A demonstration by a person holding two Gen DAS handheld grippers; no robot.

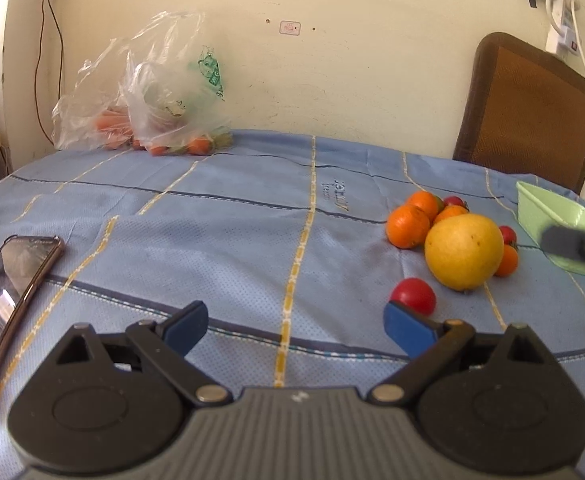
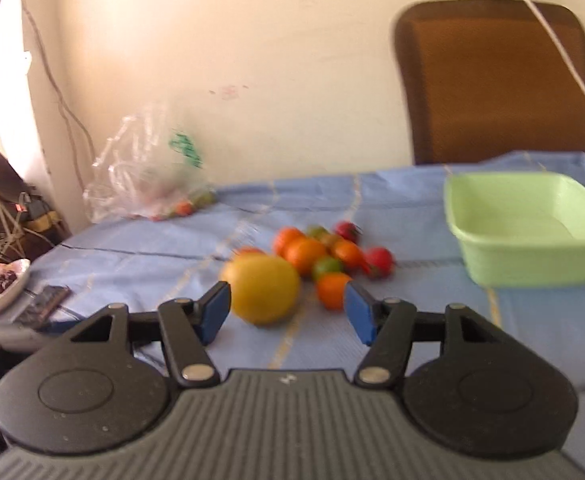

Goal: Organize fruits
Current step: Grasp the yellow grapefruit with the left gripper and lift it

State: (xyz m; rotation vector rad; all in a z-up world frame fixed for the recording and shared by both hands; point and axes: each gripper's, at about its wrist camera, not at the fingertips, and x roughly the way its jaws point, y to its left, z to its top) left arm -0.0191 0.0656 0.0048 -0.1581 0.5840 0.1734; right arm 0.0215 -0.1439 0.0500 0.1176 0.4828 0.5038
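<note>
Risk: the fruit pile (image 2: 312,264) sits loose on the cloth (image 1: 212,240); a pad nudging the big yellow fruit (image 2: 262,290) could scatter the smaller ones. The right gripper (image 2: 286,312) is part-open and empty, short of the pile. The left gripper (image 1: 294,328) is wide and empty, beside a tomato (image 1: 414,295). The green tub (image 2: 524,232) appears empty, though the view is blurred. The bag (image 1: 152,100) holds produce.

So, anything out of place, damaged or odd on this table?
Mostly the phone at the table's left edge: its screen looks cracked, and it isn't fruit. The fruit pile sits loose on the blue cloth while the green tub beside it is empty. One red tomato lies apart from the pile.
</note>
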